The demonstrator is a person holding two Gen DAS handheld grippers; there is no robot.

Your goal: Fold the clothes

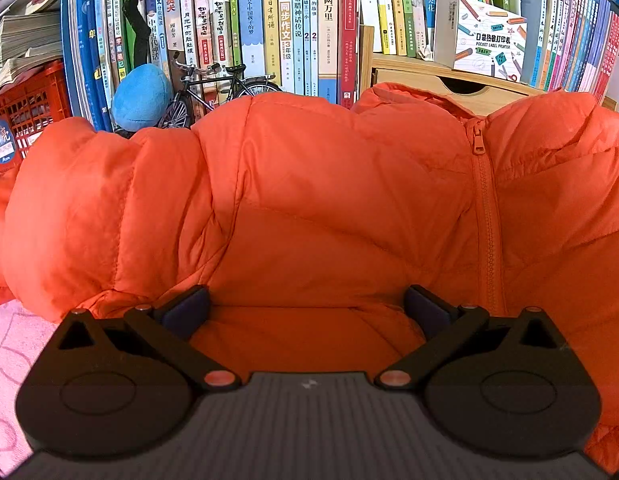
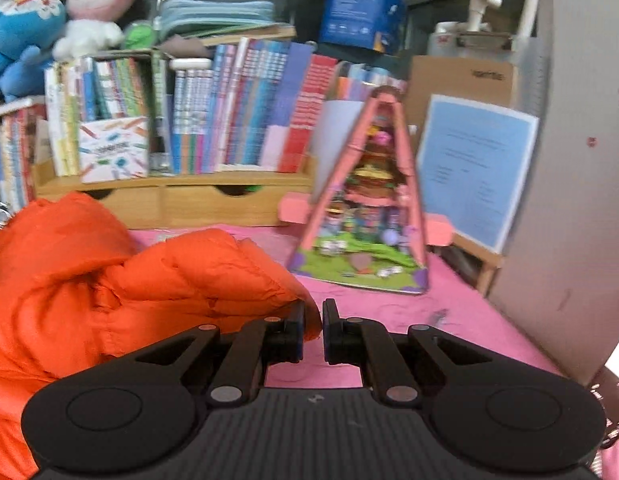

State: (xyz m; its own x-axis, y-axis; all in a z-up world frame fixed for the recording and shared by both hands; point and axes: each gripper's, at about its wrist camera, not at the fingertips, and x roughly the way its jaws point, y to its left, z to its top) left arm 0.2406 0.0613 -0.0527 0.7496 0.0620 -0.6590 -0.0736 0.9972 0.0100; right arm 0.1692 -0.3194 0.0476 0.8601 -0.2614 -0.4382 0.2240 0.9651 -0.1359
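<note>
The orange puffer jacket sprawls over most of the pink cloth, zipped front up, its puffy bulk running from nine o'clock to three in the left wrist view. The biggest risk is that slick, air-filled shell: any fold will likely spring back or slide if it isn't pressed flat.

The left gripper sits low over the hem with its jaws spread wide, gripping nothing; if it doesn't pin the body, the whole jacket could drag sideways.

The right gripper is pinched nearly closed on a thin edge of orange fabric; so small a bite could slip out.

At one o'clock from it, the triangular toy house stands near enough for a swinging sleeve to topple it.
</note>
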